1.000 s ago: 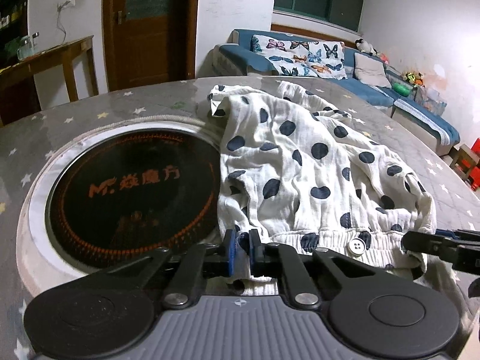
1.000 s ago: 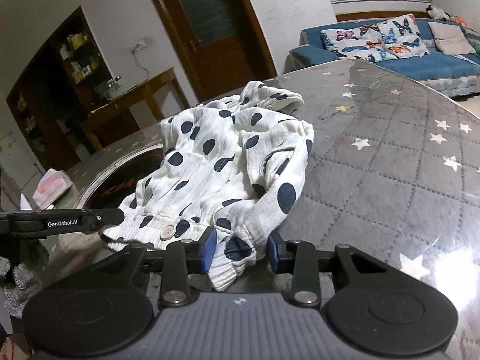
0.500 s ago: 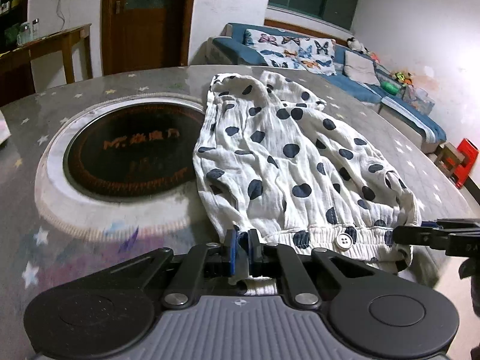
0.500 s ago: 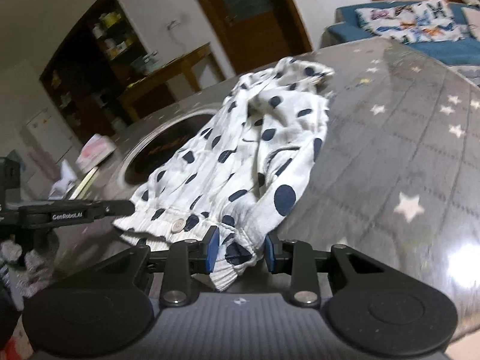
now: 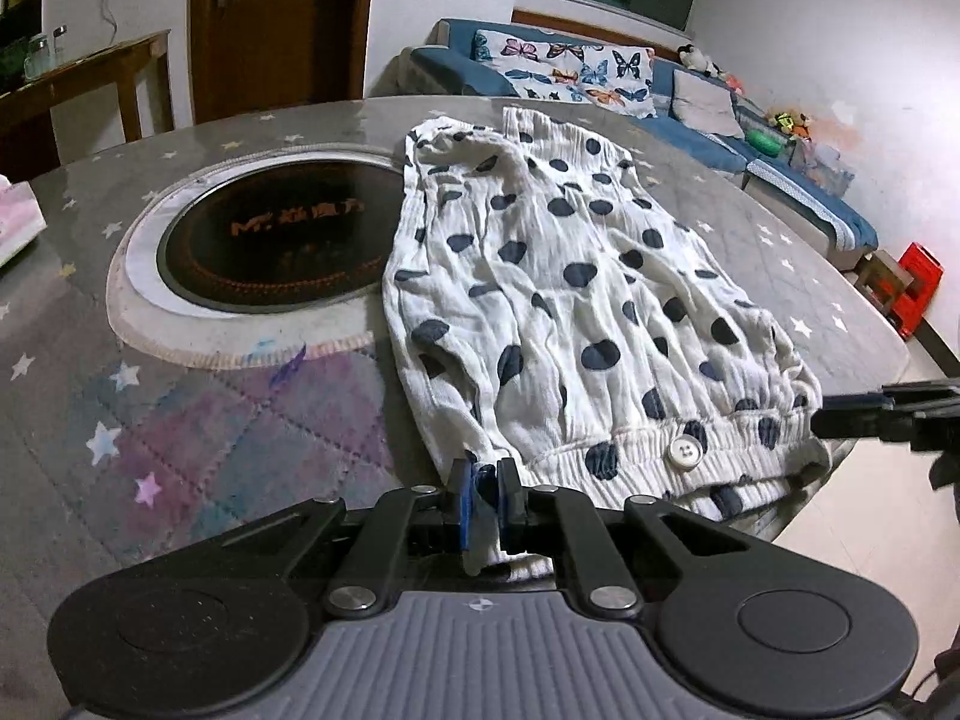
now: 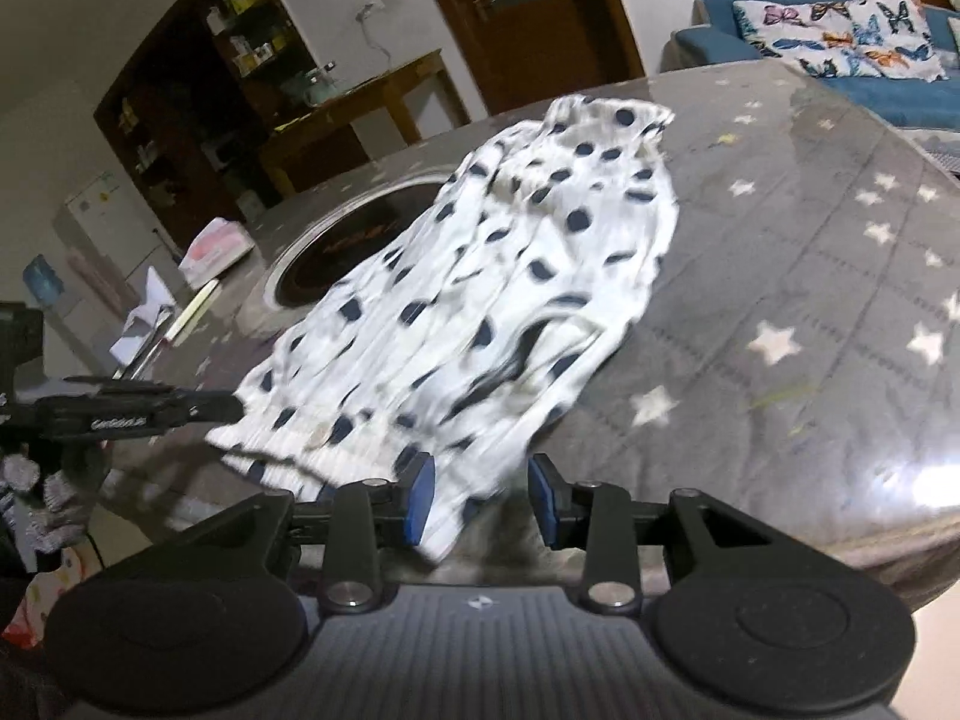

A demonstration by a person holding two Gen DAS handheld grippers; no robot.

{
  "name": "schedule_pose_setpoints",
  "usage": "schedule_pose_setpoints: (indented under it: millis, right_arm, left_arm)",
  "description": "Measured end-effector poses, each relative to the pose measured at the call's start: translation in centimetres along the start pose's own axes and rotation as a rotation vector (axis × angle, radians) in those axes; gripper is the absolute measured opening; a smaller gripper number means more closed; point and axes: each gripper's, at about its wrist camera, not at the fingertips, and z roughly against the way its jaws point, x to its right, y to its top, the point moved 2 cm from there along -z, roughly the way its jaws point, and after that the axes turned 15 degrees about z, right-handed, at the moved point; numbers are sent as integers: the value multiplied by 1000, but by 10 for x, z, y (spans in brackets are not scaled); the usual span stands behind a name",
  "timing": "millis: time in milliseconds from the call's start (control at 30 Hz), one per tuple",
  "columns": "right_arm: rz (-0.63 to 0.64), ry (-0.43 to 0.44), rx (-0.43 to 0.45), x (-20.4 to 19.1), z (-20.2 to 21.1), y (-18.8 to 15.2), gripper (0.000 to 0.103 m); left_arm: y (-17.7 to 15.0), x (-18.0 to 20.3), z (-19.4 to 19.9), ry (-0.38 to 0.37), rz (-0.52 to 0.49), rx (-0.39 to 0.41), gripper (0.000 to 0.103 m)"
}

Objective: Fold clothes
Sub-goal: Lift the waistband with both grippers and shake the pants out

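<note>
A white garment with dark blue dots (image 5: 576, 300) lies stretched out flat on the grey star-patterned table (image 5: 180, 450), its elastic waistband with a white button (image 5: 684, 453) at the near edge. My left gripper (image 5: 485, 495) is shut on the waistband's left corner. My right gripper (image 6: 480, 495) has its jaws apart, with the waistband's right corner lying loose between them. The garment (image 6: 480, 300) is blurred in the right wrist view. Each gripper shows at the edge of the other's view: the right one (image 5: 888, 417), the left one (image 6: 138, 411).
A round black cooktop (image 5: 276, 234) is set in the table left of the garment. A tissue pack (image 6: 216, 243) and papers (image 6: 147, 318) lie at the table's left. A blue sofa (image 5: 576, 69), a wooden side table (image 5: 90, 81) and a door (image 5: 282, 18) stand beyond.
Both grippers pulled back toward the table's near edge, drawing the garment out flat and off the cooktop. The right gripper's jaws have opened wider, and the waistband corner now lies loose between them.
</note>
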Motion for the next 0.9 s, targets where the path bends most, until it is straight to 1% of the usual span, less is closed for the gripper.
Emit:
schedule_pose_setpoints:
  millis: [67,200,267,367,433,500,567,600,733,800,900]
  right_arm:
    - [7,-29,15,8,4,7,35]
    - [22,-110,42,26,-2,27,39]
    - [25,-139,41,37,-12,36,39]
    - [35,-177,41,52,-29,50,39]
    - [45,-194,43,61,-42,60,39]
    - [50,-211,44,71,-54,70,39]
    - [49,-230,42,80,-65,79,39]
    - [52,-237,40,83,-71,82,39]
    - [55,-260,30,94,-90,93,39]
    - [61,-273,23,98,-98,96,39]
    - [71,-282,16,100,-107,98,37]
  left_arm:
    - [5,1,5,-7,-8,10,14]
    - [19,3,15,-1,-19,61,14]
    - [29,3,15,6,-19,85,14]
    - [47,1,6,38,-4,112,15]
    - [62,-2,-9,62,13,119,18]
    - [74,-5,-23,82,23,124,33]
    - [85,-4,-43,123,2,136,37]
    - [90,-4,-53,138,-9,133,37]
    - [105,-4,-88,144,-26,106,37]
    - [109,-3,-101,177,-38,111,37]
    - [111,-4,-116,168,-48,89,37]
